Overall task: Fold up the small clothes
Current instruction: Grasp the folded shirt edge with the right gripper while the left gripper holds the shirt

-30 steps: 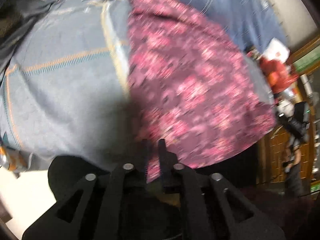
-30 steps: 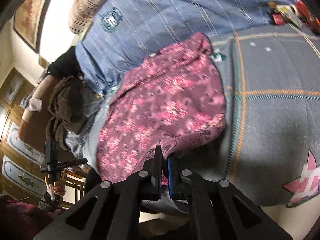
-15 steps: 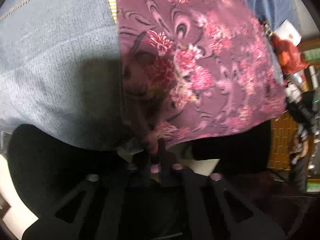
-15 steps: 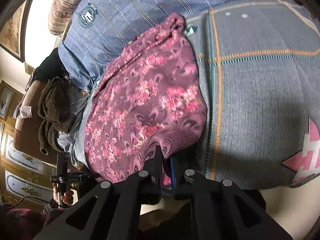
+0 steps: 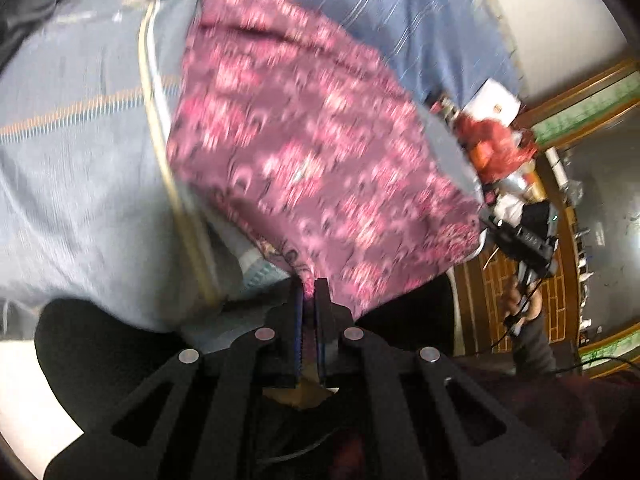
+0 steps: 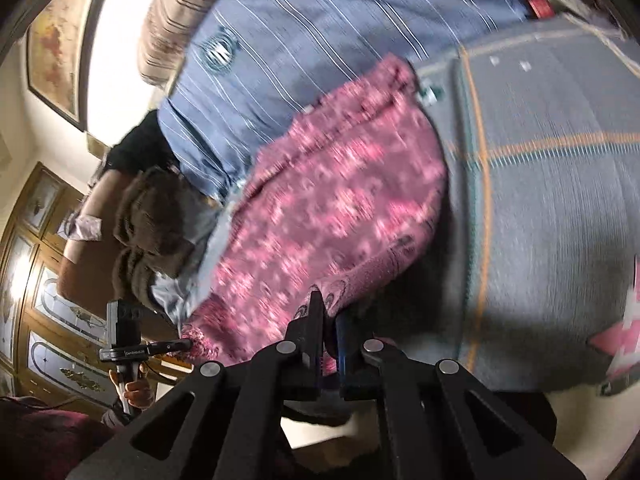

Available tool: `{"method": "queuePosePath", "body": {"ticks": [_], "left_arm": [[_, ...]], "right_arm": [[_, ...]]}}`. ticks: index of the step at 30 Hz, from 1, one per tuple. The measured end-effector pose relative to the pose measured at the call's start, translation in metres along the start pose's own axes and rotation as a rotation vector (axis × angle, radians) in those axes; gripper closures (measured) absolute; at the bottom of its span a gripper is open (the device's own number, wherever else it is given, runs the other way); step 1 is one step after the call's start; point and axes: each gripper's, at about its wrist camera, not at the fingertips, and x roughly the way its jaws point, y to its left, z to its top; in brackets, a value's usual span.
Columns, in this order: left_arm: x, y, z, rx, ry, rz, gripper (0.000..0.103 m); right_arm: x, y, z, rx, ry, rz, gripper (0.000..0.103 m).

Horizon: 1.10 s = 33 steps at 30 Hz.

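Note:
A maroon garment with pink flowers (image 5: 312, 152) lies across a grey blanket (image 5: 80, 168) on a bed. My left gripper (image 5: 308, 292) is shut on its near corner, and the cloth rises from the blanket into the jaws. The right wrist view shows the same garment (image 6: 332, 216), motion-blurred. My right gripper (image 6: 328, 312) has the near hem between its pads, and its jaws are closing on it. Each gripper appears small in the other's view at the garment's far corner: the right one (image 5: 524, 240), the left one (image 6: 132, 346).
A blue striped sheet (image 6: 300, 40) covers the bed beyond the garment, with a striped pillow (image 6: 180, 12) behind. A brown cloth heap (image 6: 152, 220) sits at the bed's edge. Red items (image 5: 492, 140) and wooden cabinets (image 6: 40, 280) stand beside the bed.
The left gripper dipped close to the cloth, closed on the corner, then pulled back up with it. The right gripper kept its hold on the hem and barely moved.

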Motion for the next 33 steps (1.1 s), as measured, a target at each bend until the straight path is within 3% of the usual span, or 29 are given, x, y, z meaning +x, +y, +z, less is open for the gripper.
{"method": "queuePosePath", "body": {"ticks": [11,22,25,28,29,31,33], "left_arm": [[-0.011,0.009,0.041,-0.083,-0.106,-0.077,0.1],[-0.015,0.043,0.127,-0.198,-0.269,-0.043,0.1],[-0.01,0.051,0.148,-0.213,-0.244,-0.037,0.1],[-0.002,0.045,0.146,-0.158,-0.151,-0.017,0.099],[0.001,0.041,0.14,-0.124,-0.114,0.008,0.097],[0.009,0.033,0.115,-0.056,-0.033,0.05,0.081],[0.012,0.025,0.086,-0.014,0.007,0.076,0.054]], "right_arm": [[0.004,0.011,0.041,0.05,-0.116,0.072,0.099],[0.051,-0.002,0.115,0.113,-0.184,0.1,0.099],[0.072,-0.011,0.136,0.139,-0.18,0.084,0.099],[0.085,-0.022,0.145,0.16,-0.154,0.06,0.1],[0.086,-0.025,0.144,0.164,-0.146,0.055,0.1],[0.086,-0.029,0.14,0.163,-0.139,0.043,0.1],[0.084,-0.032,0.134,0.164,-0.132,0.036,0.1]]}}
